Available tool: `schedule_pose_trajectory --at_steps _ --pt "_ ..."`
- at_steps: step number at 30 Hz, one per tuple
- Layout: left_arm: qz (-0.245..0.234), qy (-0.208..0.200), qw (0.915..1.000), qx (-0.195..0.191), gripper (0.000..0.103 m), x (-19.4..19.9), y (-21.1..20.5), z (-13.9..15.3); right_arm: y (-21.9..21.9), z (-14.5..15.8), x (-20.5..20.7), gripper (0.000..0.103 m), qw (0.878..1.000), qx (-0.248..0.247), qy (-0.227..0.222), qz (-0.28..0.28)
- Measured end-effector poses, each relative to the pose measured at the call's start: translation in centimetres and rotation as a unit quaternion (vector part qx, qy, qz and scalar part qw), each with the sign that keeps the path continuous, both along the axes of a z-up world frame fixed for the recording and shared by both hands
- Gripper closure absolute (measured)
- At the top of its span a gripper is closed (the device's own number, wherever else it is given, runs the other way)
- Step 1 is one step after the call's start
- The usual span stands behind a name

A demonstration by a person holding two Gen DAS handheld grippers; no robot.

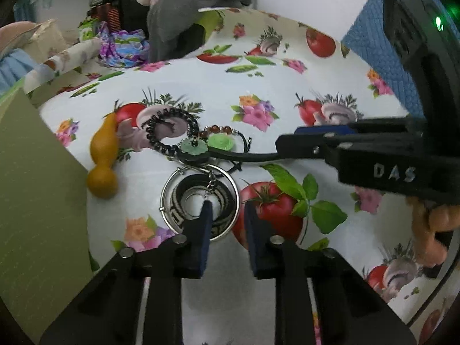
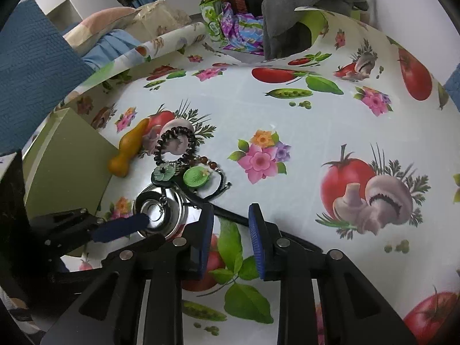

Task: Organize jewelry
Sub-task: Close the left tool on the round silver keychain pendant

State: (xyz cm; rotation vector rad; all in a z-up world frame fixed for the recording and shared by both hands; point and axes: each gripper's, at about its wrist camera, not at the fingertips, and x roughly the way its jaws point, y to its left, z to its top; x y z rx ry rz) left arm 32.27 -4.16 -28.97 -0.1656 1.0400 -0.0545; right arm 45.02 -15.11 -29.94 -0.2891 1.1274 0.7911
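Note:
A heap of jewelry lies on the fruit-print tablecloth: a silver bangle [image 1: 166, 184] around a black patterned bangle [image 1: 176, 201], a black bead bracelet [image 1: 161, 126], brown beads [image 1: 218, 129], a green flower clip [image 1: 194, 146], a light green hat charm [image 1: 221, 141] and a black headband [image 1: 250, 156]. My left gripper [image 1: 225, 212] is open over the bangles, its left finger inside the rings. My right gripper [image 2: 231, 221] is open over the headband [image 2: 230, 214]; the bangles [image 2: 172, 201] and flower clip [image 2: 164, 172] lie to its left.
An orange gourd [image 1: 103, 155] lies left of the heap, next to a green box [image 1: 37, 178]. Clothes and bags [image 1: 184, 8] pile at the table's far edge. The left gripper's fingers [image 2: 123, 227] show in the right wrist view.

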Motion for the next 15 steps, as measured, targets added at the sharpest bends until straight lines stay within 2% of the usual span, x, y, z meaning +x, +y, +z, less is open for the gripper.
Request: schedule_pose_trajectory --at_steps 2,6,15 --pt "-0.015 0.012 0.9998 -0.002 0.087 0.4 -0.1 -0.6 0.2 -0.1 0.2 0.080 1.000 0.002 0.006 0.012" --pt "-0.023 0.018 0.9995 -0.010 0.096 0.7 0.0 -0.5 0.9 -0.4 0.4 0.071 0.999 -0.002 0.014 0.040" --pt "-0.014 -0.002 0.9986 -0.052 0.097 -0.6 1.0 2.7 2.6 -0.8 0.5 0.071 0.995 -0.020 0.028 0.091"
